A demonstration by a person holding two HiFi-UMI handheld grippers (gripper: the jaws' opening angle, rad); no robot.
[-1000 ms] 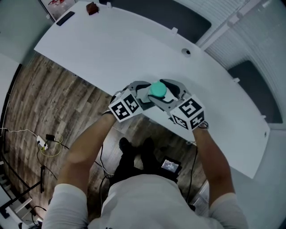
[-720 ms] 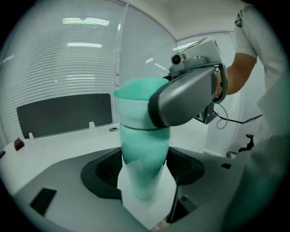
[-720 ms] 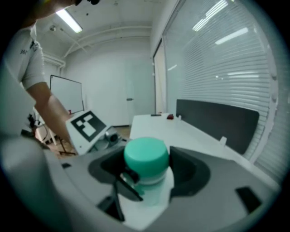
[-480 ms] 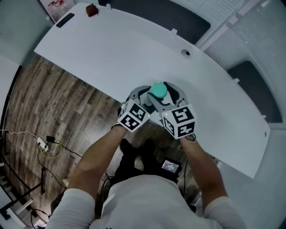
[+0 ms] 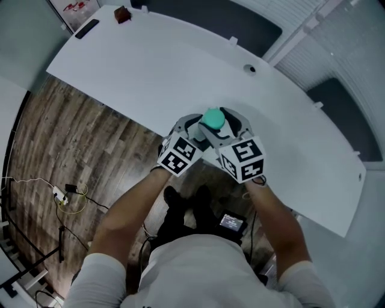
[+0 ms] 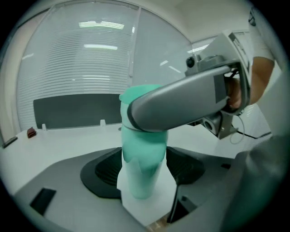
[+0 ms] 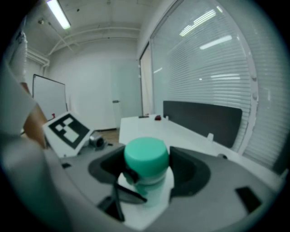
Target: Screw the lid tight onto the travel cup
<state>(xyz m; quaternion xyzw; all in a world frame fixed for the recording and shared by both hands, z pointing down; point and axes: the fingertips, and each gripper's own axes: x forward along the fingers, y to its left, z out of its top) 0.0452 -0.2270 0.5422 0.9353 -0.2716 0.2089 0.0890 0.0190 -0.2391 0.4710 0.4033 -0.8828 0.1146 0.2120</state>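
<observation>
A teal travel cup (image 6: 142,167) stands upright at the white table's (image 5: 150,66) near edge. Its teal lid (image 5: 212,118) sits on top, seen from above in the head view. My left gripper (image 6: 144,176) is shut on the cup's body, a black pad (image 6: 102,174) pressed to each side. My right gripper (image 7: 147,165) is shut on the lid (image 7: 146,155), higher up, and its grey finger (image 6: 181,106) crosses the left gripper view over the cup's top. Both marker cubes (image 5: 242,159) sit close together, toward the person.
A small red object (image 5: 122,13) and a flat black item (image 5: 88,27) lie at the table's far left corner. A cable hole (image 5: 252,69) is in the tabletop beyond the cup. Wood floor (image 5: 60,150) with cables lies left of the table edge.
Over the last second both grippers swung round the cup: the right marker cube moved left and nearer the person, the left cube moved right. The cup stayed in place.
</observation>
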